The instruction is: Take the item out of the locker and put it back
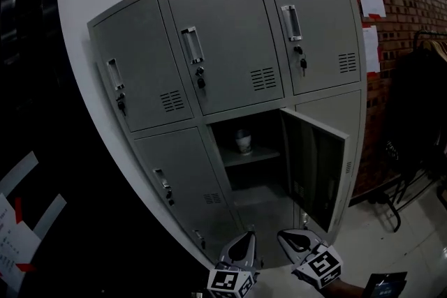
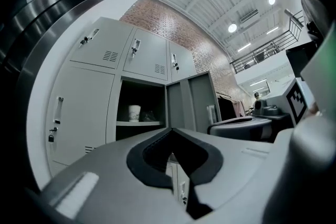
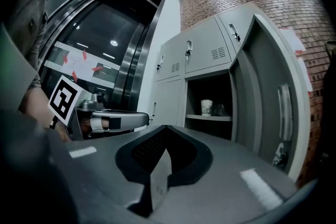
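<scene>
The cup [image 1: 242, 141] on the locker shelf [image 1: 260, 156] bears print too small to read. Beside it lies a dark crumpled thing [image 3: 219, 109], perhaps a bag. In the head view the bottom edge cuts off the left gripper [image 1: 246, 242] and the right gripper [image 1: 290, 239].

Head view high, gripper views low, shared locker [image 1: 230, 45]

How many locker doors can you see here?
6. Shut: top-left door, top-middle door, top-right door, bottom-left door. Open: bottom-middle door. The bottom-right door is partly hidden behind it.
</scene>
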The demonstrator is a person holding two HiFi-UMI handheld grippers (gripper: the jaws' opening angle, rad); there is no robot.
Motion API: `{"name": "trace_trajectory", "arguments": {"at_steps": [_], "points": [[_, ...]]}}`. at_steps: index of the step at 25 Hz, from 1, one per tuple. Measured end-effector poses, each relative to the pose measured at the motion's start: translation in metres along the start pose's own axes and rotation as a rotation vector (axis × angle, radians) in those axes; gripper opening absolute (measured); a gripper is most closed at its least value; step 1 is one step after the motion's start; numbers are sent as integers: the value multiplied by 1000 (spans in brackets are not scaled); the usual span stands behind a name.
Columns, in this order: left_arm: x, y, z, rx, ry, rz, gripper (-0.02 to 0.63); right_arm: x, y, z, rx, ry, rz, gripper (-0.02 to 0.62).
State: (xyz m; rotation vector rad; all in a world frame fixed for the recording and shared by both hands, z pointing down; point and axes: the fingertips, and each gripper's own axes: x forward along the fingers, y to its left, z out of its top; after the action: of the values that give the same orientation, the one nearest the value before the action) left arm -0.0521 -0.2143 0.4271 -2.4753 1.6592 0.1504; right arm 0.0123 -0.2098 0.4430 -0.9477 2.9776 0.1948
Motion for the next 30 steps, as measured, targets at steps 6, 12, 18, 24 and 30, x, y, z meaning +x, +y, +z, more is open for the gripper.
{"name": "trace_trajectory", "arguments": {"at_steps": [6,12,18,24,30], "points": [[47,47,-15,-5,-21,-40,0,59,-33,-10,-16,6,-33,3],[105,102,-18,2,-36,-78,0,126,-74,-7,-44,-1,-77,4],[153,144,-15,-14,-8,-82,0,183,-106,-6,-71,2,-93,4],[194,176,-20,-29,-3,-77,0,224,-141,2,-89,-3,-111,4],[211,186,-13,-22,-6,-75,0,249,-168,8,-104,12,-118,4]]}}
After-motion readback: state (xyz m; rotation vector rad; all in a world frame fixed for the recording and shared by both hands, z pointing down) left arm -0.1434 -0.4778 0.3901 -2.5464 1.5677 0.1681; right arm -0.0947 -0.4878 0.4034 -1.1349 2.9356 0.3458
